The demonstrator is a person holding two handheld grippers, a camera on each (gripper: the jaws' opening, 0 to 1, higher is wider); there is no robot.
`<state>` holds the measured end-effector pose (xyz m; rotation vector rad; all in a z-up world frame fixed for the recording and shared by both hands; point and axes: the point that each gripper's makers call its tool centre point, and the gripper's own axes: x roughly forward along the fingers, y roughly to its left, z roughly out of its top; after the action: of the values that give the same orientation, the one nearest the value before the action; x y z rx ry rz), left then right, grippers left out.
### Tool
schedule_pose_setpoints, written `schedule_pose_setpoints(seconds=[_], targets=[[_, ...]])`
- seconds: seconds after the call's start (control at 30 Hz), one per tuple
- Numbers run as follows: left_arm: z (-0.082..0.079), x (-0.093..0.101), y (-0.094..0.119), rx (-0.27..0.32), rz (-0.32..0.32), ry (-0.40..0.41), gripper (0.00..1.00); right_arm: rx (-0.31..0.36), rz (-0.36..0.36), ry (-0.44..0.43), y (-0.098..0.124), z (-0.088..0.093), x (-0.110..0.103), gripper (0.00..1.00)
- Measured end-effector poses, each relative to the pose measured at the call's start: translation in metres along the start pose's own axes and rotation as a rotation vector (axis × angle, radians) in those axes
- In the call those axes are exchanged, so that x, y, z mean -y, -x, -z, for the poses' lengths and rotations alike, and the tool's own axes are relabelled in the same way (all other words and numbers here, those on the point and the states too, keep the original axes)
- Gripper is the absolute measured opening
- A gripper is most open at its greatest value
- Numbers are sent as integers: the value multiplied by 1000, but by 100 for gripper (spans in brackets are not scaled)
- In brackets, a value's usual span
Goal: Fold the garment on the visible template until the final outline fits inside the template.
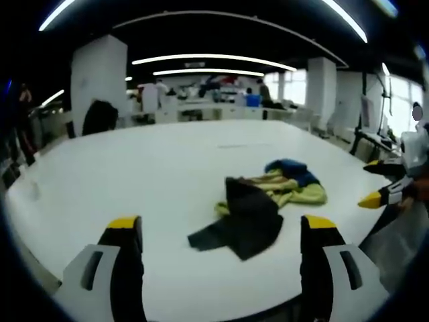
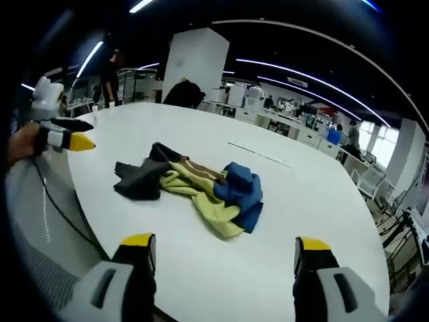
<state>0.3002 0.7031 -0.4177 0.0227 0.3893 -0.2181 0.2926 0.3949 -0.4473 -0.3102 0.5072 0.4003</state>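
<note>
Item: one garment (image 1: 265, 204), multicoloured (dark grey, yellow-green, blue, with a brown strip), lying crumpled in a heap on a white worktop (image 1: 154, 174), near the edge closest to the person. In the right gripper view the same garment (image 2: 194, 184) shows grey at one end, blue at the other, yellow between. Left gripper (image 1: 221, 231): jaws wide apart, nothing between them, held short of the cloth and not touching it. Right gripper (image 2: 224, 248): likewise wide open and empty, hovering on the near side of the heap. The right gripper's yellow tips also show at the edge of the left gripper view. Template: no outline can be made out on the worktop beyond a faint line (image 2: 258, 153) past the garment; its bounds cannot be told. Risks, judged: the heap is bunched, so a pinch may take several layers at once and drag the whole bundle rather than open it. With the template unclear, a fold may end outside it. The heap sits close to the worktop's edge, so a pull toward the person could slide a part over the side. A cable (image 2: 60, 208) lies near that edge and might snag.
</note>
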Motion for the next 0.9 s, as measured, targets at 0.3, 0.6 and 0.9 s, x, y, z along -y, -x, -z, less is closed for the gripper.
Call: schedule_pose_setpoints(seconds=[0.3, 0.6, 0.9], targets=[[0, 1, 1, -2, 2, -3, 94, 16, -10, -39, 1, -2, 0, 84], [-1, 2, 2, -1, 3, -5, 94, 26, 5, -58, 2, -3, 3, 84], [-2, 3, 1, 4, 18, -1, 92, 28, 36, -86, 3, -2, 12, 85]])
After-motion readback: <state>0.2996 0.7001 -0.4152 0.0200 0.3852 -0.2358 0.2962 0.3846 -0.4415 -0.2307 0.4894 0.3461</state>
